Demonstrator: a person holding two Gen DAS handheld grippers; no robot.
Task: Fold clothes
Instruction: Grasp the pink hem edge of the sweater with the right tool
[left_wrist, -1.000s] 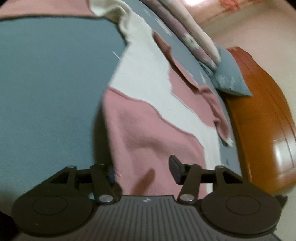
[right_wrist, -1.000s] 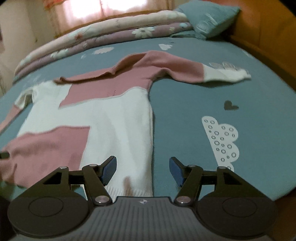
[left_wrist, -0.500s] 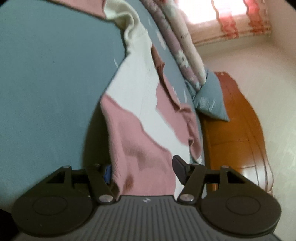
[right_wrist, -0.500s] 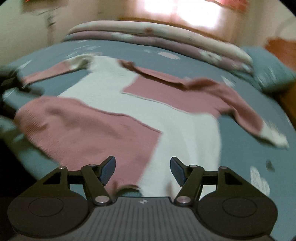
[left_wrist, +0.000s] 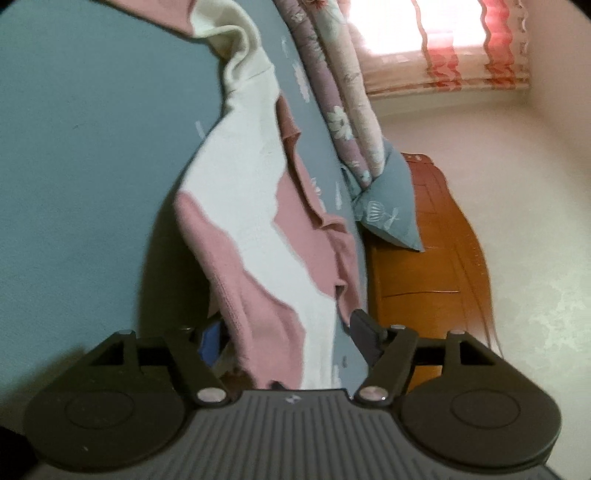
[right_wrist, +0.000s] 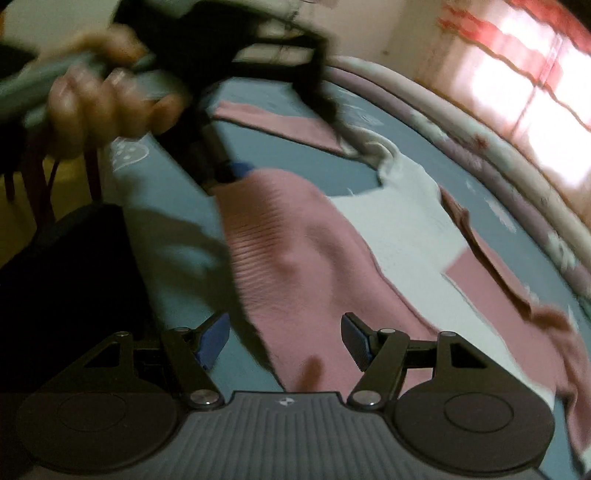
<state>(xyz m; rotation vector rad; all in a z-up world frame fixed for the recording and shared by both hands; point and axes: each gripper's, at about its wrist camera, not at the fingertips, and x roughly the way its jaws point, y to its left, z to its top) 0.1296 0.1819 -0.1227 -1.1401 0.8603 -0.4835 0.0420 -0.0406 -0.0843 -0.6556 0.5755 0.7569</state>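
Bare bed lies open left of the sweater. On the far side, the rolled quilt, pillow and wooden headboard block passage.

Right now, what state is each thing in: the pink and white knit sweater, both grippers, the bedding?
Pink and white knit sweater: spread on the bed, unfolded, hem corner lifted.
Left gripper: jaws opening, pink hem corner between them.
Right gripper: open, over the pink hem.
Floral quilt: rolled along the far edge.
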